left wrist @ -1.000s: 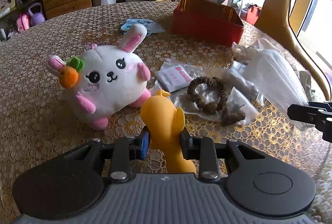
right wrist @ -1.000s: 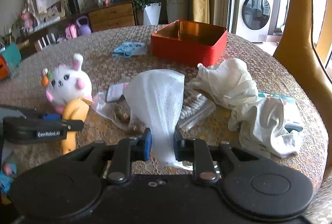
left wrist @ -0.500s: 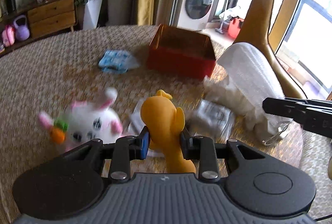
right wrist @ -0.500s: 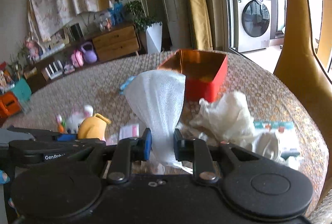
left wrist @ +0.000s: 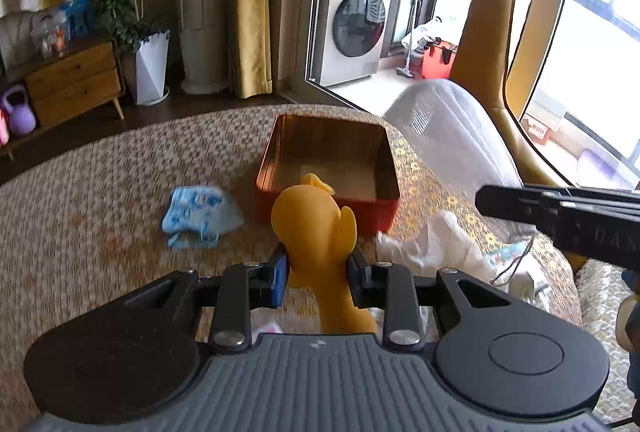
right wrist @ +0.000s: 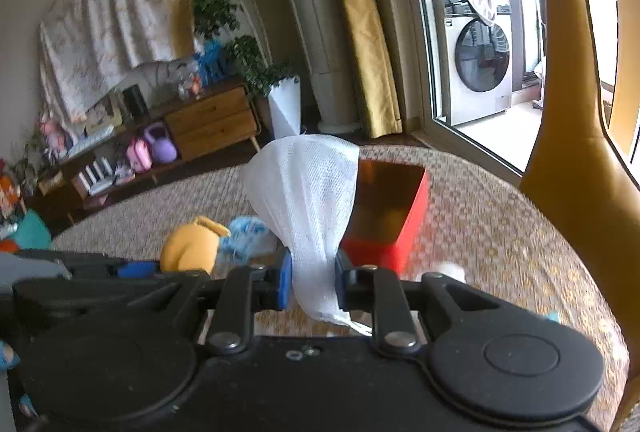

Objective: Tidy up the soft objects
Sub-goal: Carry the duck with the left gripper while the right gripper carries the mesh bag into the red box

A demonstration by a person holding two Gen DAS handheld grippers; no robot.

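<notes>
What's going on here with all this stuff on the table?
A person is tidying soft things with two handheld grippers. The left gripper is clamped on a yellow duck toy, the right gripper on a white mesh cloth. Both are held above the table near the open red box.

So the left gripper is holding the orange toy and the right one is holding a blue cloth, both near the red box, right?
Not quite. The right gripper holds a white mesh cloth, as the right wrist view shows. The blue cloth lies on the table beside the red box. The left gripper does hold the orange toy.
</notes>
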